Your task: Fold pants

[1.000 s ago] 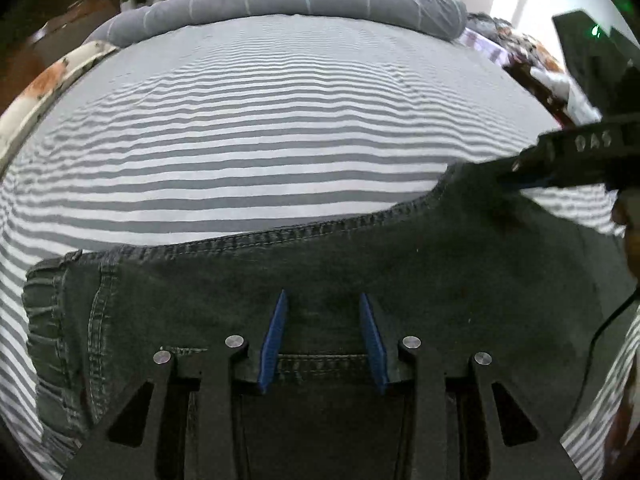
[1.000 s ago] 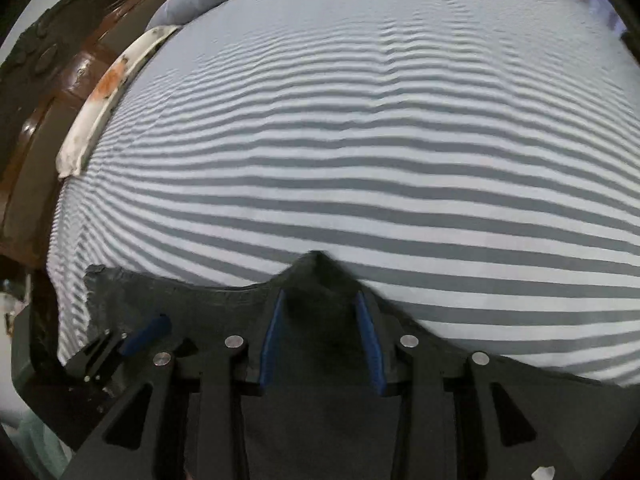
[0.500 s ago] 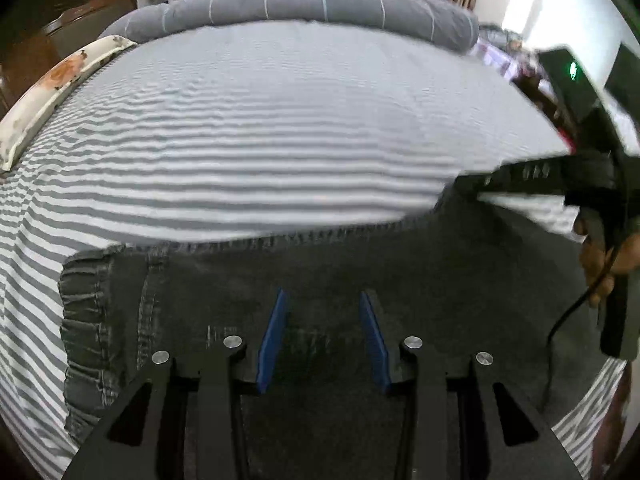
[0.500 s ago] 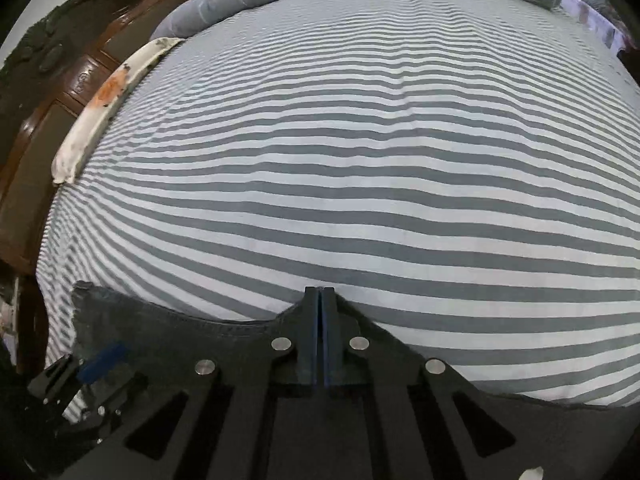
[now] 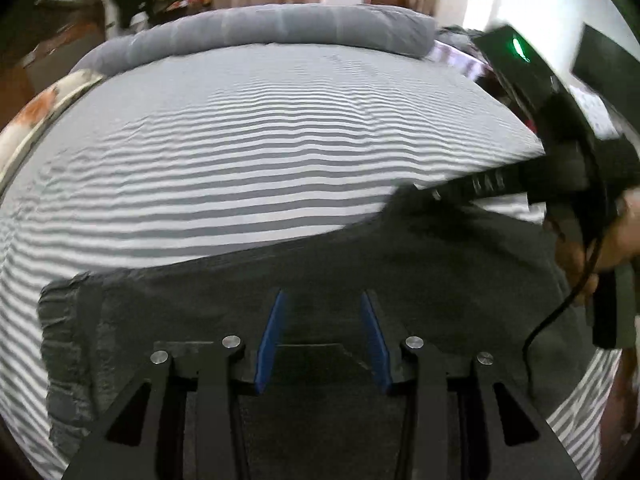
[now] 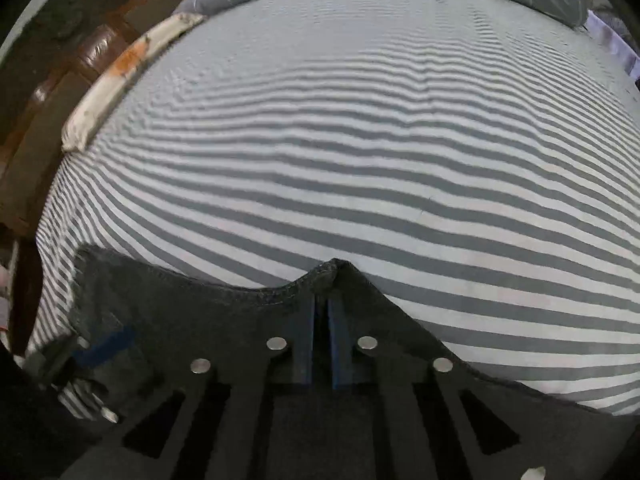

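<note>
Dark grey pants (image 5: 400, 280) lie across the near part of a bed covered with a grey-and-white striped sheet (image 5: 280, 140). The right gripper (image 6: 321, 312) is clamped on a raised peak of the pants' far edge, pulling the cloth up into a point. The left gripper (image 5: 324, 320) hovers over the pants with its fingers apart; the blur makes it hard to say, but they seem to grip nothing. A rolled grey blanket (image 5: 280, 28) lies at the bed's far end.

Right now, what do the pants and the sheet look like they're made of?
Pants: dark denim by the look, matte, coarse weave, heavy stitched seam along the edge. Sheet: thin woven fabric, likely cotton, matte, grey and white stripes with fine ripples.
</note>
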